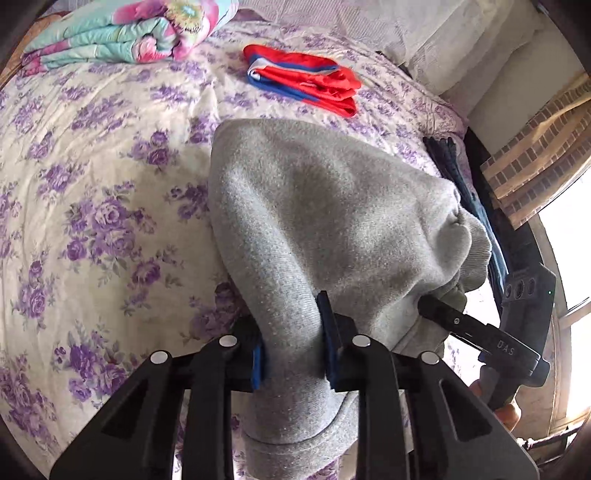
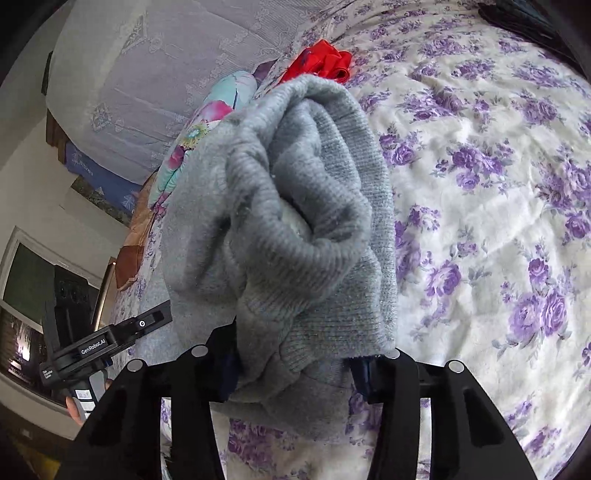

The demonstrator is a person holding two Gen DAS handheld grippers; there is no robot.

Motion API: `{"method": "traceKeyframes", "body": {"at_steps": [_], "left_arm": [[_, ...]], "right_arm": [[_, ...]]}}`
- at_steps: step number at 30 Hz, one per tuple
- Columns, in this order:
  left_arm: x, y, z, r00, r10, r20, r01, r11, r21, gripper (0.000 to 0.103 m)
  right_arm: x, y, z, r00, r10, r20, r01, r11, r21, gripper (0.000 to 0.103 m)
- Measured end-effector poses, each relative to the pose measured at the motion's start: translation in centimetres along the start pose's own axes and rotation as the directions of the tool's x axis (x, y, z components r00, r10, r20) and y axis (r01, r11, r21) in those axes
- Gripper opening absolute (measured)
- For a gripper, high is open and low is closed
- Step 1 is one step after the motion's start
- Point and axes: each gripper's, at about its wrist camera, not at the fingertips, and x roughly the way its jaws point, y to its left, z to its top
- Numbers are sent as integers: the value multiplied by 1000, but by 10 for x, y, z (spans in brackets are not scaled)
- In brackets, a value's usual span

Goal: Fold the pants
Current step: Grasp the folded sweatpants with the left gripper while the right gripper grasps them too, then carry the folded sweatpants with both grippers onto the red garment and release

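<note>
both tongs, left tongs [image 1: 291, 343] and right tongs [image 2: 295, 373], pinch thick bunched grey pants [image 1: 325, 218].

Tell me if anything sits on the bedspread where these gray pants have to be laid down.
Nothing visible blocks it. Both grippers, left gripper and right gripper, already clamp the gray pants. The bedspread beneath is bare; the folded red garment and floral quilt lie farther off.
</note>
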Motion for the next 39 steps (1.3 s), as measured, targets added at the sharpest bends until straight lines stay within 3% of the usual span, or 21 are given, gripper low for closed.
{"method": "traceKeyframes", "body": {"at_steps": [4, 7, 11, 14, 18, 21, 24, 28, 29, 31, 32, 33, 36, 39], "left_arm": [[-20, -13, 19, 999, -1, 45, -1, 999, 41, 22], [-22, -25, 59, 999, -4, 32, 3, 999, 43, 23], [-19, -35, 138, 998, 2, 70, -4, 999, 32, 22], [-6, -48, 212, 992, 47, 115, -54, 997, 52, 23], [32, -45, 310, 988, 80, 129, -85, 996, 31, 23], [70, -32, 356, 989, 98, 108, -99, 995, 4, 23], [114, -14, 377, 992, 113, 61, -113, 994, -9, 23], [172, 21, 383, 995, 104, 1, -104, 994, -33, 24], [185, 29, 379, 994, 109, -14, -109, 993, -44, 28], [200, 43, 375, 989, 147, -14, -148, 988, -53, 57], [198, 47, 373, 982, 190, 7, -190, 981, -51, 79], [194, 49, 372, 975, 220, 27, -219, 975, -45, 85], [168, 47, 369, 969, 241, 43, -240, 970, -40, 83], [119, 27, 358, 954, 276, 119, -277, 961, -5, 84]], "right_arm": [[-20, 28, 21, 999, -12, 42, 16, 996, -86, 47], [-28, 45, 57, 997, -28, 69, 37, 990, -135, 47], [-27, 64, 133, 991, -32, 126, 53, 985, -163, 47], [-17, 78, 204, 982, -50, 181, 82, 982, -173, 47], [13, 90, 293, 970, -76, 233, 125, 971, -205, 47], [49, 80, 341, 970, -105, 220, 151, 968, -201, 47], [87, 59, 364, 974, -128, 188, 166, 965, -204, 47], [140, 22, 364, 980, -152, 127, 172, 971, -169, 48], [153, 12, 361, 980, -168, 105, 183, 971, -153, 54], [163, 0, 355, 983, -163, 87, 173, 976, -131, 66], [161, -2, 355, 985, -152, 82, 161, 979, -124, 67], [157, -1, 356, 986, -153, 70, 161, 980, -118, 69], [131, 13, 359, 978, -195, 73, 202, 973, -112, 70], [78, 43, 353, 953, -242, 185, 268, 954, -136, 70]]}}
